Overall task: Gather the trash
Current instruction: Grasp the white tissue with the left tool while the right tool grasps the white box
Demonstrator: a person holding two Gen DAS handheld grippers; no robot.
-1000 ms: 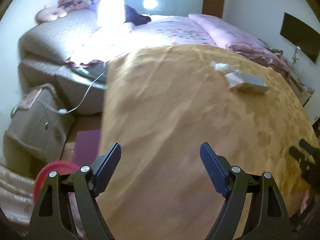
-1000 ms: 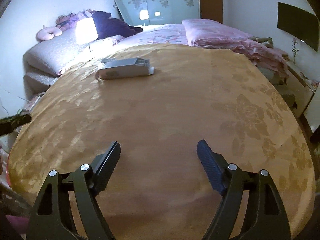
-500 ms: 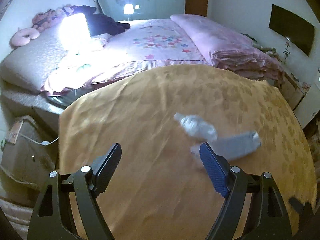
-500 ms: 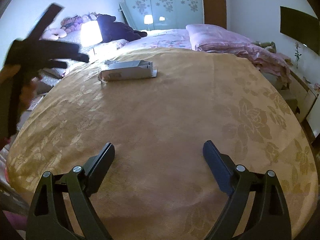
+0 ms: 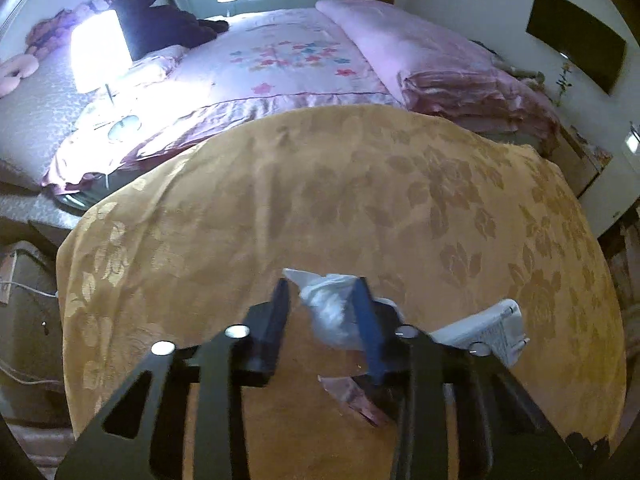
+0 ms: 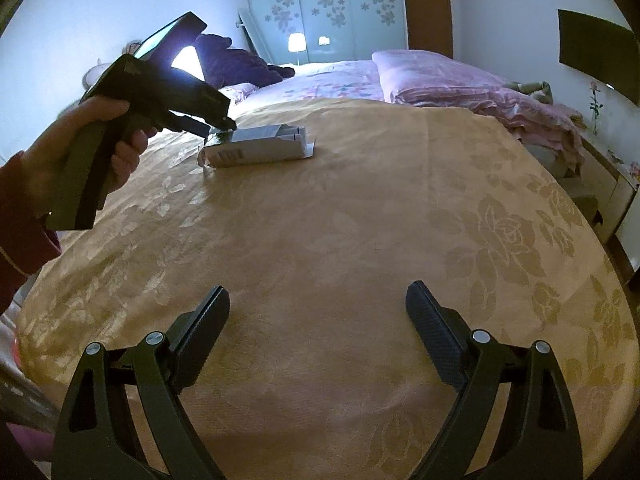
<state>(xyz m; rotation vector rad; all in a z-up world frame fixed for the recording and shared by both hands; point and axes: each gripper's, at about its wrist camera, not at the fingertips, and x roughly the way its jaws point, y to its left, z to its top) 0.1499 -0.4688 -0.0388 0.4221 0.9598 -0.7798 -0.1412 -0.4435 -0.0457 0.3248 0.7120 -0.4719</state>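
Note:
A crumpled white wad (image 5: 328,312) lies on the golden bedspread (image 5: 280,200), right beside a grey-white carton (image 5: 492,328). My left gripper (image 5: 322,286) points down at the wad and its jaws are closing, with the wad between the pads and pressed by them. A pinkish wrapper scrap (image 5: 352,400) lies under the gripper's frame. In the right wrist view a hand (image 6: 100,148) holds the left gripper (image 6: 218,126) at the carton's (image 6: 260,148) left end; the wad is hidden there. My right gripper (image 6: 318,312) hovers open over bare bedspread, holding nothing.
Folded pink quilts (image 6: 460,84) lie along the bed's far right. A bright lamp (image 5: 100,56) and dark clothing (image 5: 168,28) sit at the head of the bed. A low cabinet (image 5: 24,280) stands left of the bed, and a dark screen (image 6: 596,48) hangs on the right wall.
The left gripper swept right across the bedspread to the wad and carton, and its jaws narrowed around the wad. The right gripper stayed in place, its jaws slightly wider.

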